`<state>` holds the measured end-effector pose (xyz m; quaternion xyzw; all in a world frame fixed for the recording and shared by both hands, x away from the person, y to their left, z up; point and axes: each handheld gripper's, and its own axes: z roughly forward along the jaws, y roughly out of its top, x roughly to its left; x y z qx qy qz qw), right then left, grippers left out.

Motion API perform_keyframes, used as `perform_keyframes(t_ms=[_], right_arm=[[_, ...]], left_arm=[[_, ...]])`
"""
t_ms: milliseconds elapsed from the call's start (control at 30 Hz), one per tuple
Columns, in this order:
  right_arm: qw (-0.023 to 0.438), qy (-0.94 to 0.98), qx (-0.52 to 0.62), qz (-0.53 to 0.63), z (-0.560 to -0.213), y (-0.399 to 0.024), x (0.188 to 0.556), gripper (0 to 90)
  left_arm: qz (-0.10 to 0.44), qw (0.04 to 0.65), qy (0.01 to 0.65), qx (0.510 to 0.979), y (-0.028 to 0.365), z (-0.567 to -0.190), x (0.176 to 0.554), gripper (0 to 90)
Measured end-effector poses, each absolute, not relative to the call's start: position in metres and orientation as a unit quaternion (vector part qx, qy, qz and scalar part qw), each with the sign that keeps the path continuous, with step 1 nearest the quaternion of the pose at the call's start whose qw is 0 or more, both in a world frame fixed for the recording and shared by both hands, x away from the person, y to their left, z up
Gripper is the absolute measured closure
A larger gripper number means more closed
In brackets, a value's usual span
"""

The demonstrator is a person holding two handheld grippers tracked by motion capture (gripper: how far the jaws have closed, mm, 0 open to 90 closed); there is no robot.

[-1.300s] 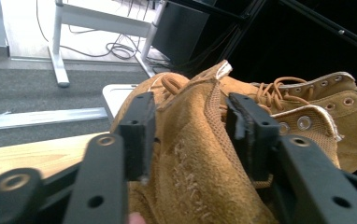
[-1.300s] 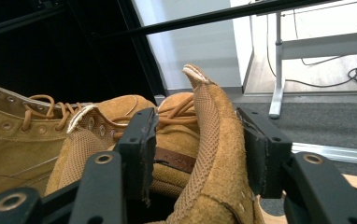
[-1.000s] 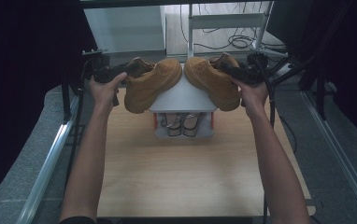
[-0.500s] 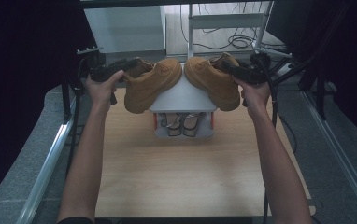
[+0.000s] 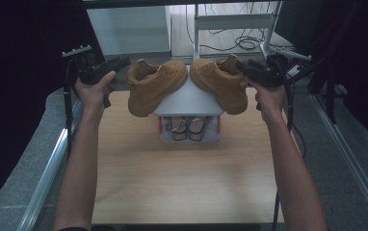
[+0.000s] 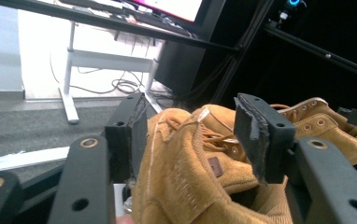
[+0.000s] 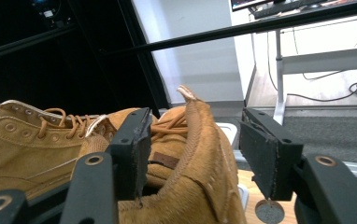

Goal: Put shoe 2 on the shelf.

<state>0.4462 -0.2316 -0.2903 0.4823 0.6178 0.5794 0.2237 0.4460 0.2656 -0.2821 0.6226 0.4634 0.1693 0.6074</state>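
Left gripper (image 5: 124, 61) jaws just closing somewhat, left boot (image 5: 151, 86) heel collar between them; left hand (image 5: 93, 89) shifted slightly outward and up.

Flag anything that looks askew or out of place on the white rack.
Both tan boots overhang the white rack: the left boot tips off its left edge, the right boot off its right, each resting only partly on top. On the shelf beneath, a dark pair of shoes sits squarely.

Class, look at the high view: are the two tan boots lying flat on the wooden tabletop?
No. Both tan boots sit raised on the white stand, toes pointing toward each other, above the wooden tabletop.
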Motion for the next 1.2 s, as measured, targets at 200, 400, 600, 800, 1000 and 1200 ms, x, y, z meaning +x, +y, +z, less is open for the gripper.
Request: perform_keyframes(t_ms=[200, 400, 600, 800, 1000, 1200], right_arm=[[0.232, 0.612, 0.483, 0.582, -0.289, -0.246, 0.437, 50.8], [0.241, 0.608, 0.480, 0.585, -0.293, -0.261, 0.429, 62.9], [0.247, 0.615, 0.483, 0.572, -0.300, -0.270, 0.425, 77.8], [0.245, 0.633, 0.482, 0.554, -0.310, -0.274, 0.425, 88.8], [0.246, 0.644, 0.488, 0.535, -0.323, -0.275, 0.426, 89.0], [0.249, 0.654, 0.493, 0.517, -0.336, -0.274, 0.426, 89.1]], left_arm=[[0.191, 0.597, 0.464, 0.626, 0.279, -0.284, 0.433, 58.4], [0.203, 0.581, 0.475, 0.630, 0.291, -0.291, 0.424, 71.0], [0.202, 0.568, 0.478, 0.638, 0.300, -0.302, 0.418, 81.7], [0.194, 0.557, 0.476, 0.652, 0.303, -0.316, 0.415, 88.6], [0.184, 0.545, 0.479, 0.663, 0.301, -0.333, 0.414, 89.4], [0.174, 0.535, 0.483, 0.671, 0.298, -0.346, 0.416, 89.5]])
